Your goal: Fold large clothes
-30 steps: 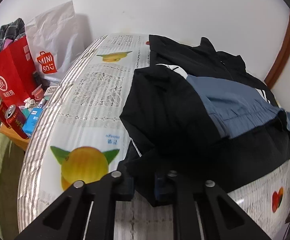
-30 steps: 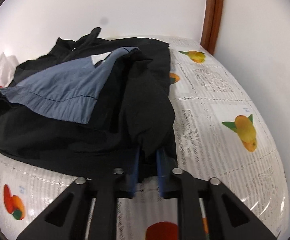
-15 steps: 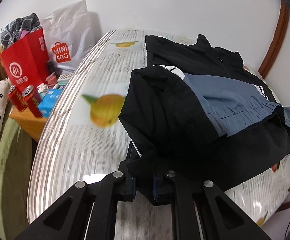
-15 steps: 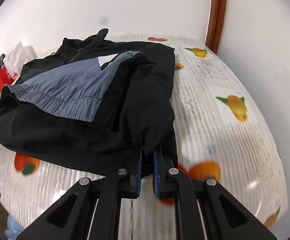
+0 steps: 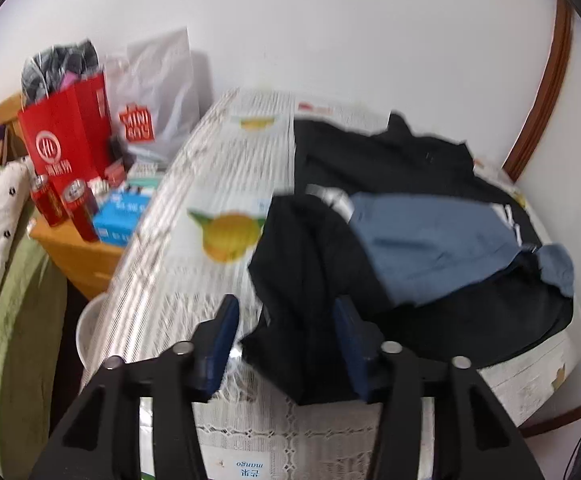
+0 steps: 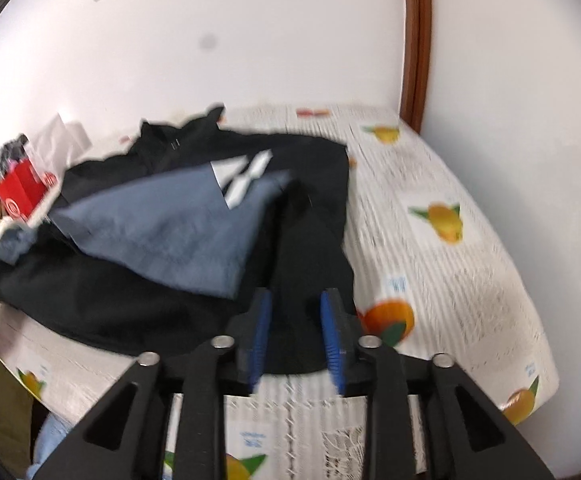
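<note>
Now both fingers (image 5: 226, 328) spread wide beside black jacket (image 6: 314, 240).

Black-and-blue jacket (image 5: 390, 248), folded, on tablecloth (image 5: 210, 184)

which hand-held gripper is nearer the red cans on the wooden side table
Left. The left hand-held gripper is open at the black and blue jacket's near-left corner, on the side of the red cans. The right hand-held gripper is open at its opposite corner.
</note>
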{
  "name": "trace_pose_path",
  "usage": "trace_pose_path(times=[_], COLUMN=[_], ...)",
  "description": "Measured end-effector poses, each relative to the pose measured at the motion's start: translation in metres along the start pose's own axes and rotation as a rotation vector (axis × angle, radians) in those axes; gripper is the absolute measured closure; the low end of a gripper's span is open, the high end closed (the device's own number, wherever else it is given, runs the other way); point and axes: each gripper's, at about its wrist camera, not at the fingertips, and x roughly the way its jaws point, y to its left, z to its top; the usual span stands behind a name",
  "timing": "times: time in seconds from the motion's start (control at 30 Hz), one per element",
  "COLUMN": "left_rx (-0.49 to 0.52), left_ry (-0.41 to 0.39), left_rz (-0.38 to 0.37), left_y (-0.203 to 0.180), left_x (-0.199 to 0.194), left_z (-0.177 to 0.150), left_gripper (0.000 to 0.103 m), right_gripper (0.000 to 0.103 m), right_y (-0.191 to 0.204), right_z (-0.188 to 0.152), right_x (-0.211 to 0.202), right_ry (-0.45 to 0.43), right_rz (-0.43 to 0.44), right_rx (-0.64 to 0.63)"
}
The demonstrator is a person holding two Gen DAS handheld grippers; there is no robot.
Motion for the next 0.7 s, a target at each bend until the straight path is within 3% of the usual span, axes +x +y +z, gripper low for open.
trace_pose_path(times=[0.27, 0.57, 0.63, 0.67, 0.7], left_rx=[0.012, 0.007, 0.001, 0.003, 0.008], left_ry=[-0.021, 0.095, 0.123, 0.13, 0.136], left_rz=[-0.082, -0.114, -0.131, -0.131, -0.131], left_y=[-0.021, -0.033, -0.034, -0.035, -0.037], left_x=[-0.002, 0.039, 0.048, 0.05, 0.052], left_z=[0.021, 0.029, 0.027, 0.027, 0.027], left_gripper=[0.052, 0.052, 0.052, 0.057, 0.068], right_gripper=[0.061, 0.061, 0.064, 0.071, 0.082], right_y=[0.026, 0.022, 0.024, 0.027, 0.029], right_z=[0.019, 0.03, 0.031, 0.032, 0.032], right_x=[0.022, 0.061, 0.066, 0.067, 0.068], right_ry=[0.026, 0.094, 0.104, 0.103, 0.102], right_rz=[0.057, 0.036, 0.038, 0.037, 0.034], right_rx=[0.033, 0.102, 0.094, 0.083, 0.074])
